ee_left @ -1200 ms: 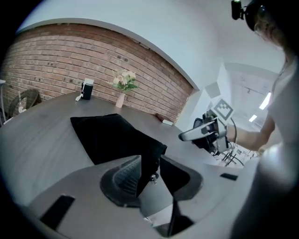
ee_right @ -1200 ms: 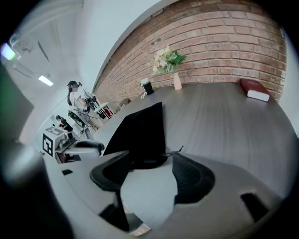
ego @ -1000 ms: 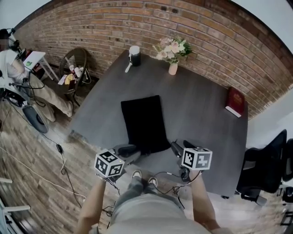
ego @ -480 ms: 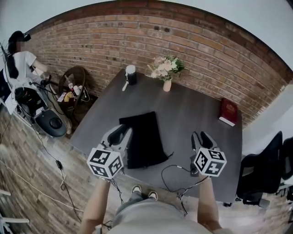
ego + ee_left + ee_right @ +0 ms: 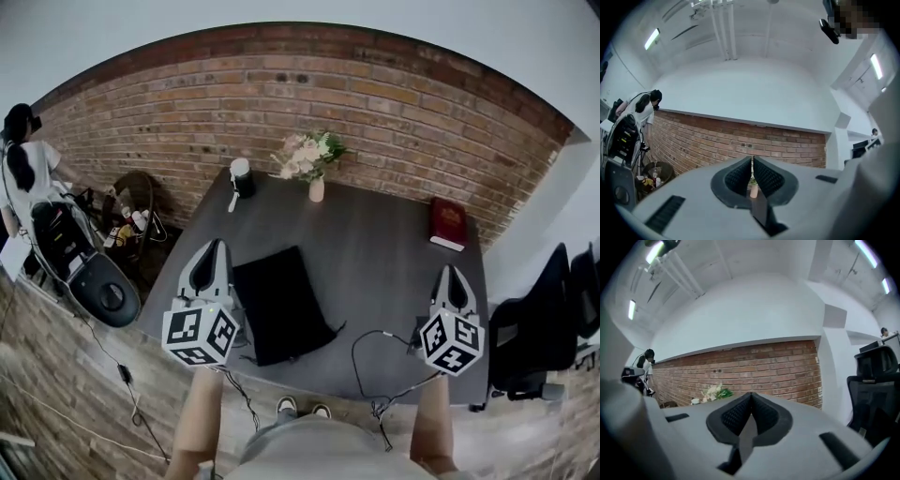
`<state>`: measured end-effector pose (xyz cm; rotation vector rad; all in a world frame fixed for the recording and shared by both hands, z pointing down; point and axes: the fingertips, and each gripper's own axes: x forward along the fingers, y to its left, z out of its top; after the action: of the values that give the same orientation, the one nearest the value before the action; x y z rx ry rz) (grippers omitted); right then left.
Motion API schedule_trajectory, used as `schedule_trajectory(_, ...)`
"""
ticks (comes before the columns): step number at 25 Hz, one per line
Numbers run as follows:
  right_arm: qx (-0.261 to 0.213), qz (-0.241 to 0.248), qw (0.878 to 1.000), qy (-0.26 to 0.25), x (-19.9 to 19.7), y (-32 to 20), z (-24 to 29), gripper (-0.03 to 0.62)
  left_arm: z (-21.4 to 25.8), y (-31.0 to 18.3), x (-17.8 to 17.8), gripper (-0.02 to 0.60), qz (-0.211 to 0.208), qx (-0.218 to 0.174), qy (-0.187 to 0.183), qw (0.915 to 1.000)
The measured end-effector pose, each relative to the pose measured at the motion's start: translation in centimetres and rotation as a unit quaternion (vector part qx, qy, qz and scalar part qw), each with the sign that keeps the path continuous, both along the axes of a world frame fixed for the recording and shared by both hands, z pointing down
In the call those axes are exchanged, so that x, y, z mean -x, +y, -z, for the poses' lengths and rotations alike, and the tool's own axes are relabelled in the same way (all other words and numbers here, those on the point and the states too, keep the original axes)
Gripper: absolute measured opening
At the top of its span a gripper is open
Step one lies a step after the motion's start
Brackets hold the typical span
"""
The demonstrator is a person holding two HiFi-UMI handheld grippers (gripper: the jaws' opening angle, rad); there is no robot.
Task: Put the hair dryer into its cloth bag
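Both of my grippers hang over the table [image 5: 375,244] with nothing in them, the left gripper [image 5: 215,247] closing and the right gripper [image 5: 453,271] squeezed tight, while the black cloth bag [image 5: 279,305] lies flat between them, nearer the left.

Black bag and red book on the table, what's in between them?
Nothing: in the head view, only bare dark tabletop lies between the black cloth bag and the red book.

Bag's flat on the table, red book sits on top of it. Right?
Not quite. The black cloth bag does lie flat on the table, but the red book is apart from it, near the table's far right corner. Head view shows it.
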<state>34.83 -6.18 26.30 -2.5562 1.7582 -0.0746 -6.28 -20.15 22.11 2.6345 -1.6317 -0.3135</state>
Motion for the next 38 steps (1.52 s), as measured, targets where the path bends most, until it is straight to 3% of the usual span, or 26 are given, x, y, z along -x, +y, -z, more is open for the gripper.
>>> schedule_trajectory(10, 0.009, -0.061, 0.998, 0.014, -2.8, 3.0, -0.3, -0.003, -2.9, -1.0, -1.8, 0.006, -0.012, 0.024, -0.018, 0.9995)
schedule_trajectory(38, 0.044, -0.033, 0.998, 0.015, -0.8, 2.2, -2.3, 0.000, -5.6, -0.6, -2.6, 0.006, -0.034, 0.053, -0.026, 0.9977)
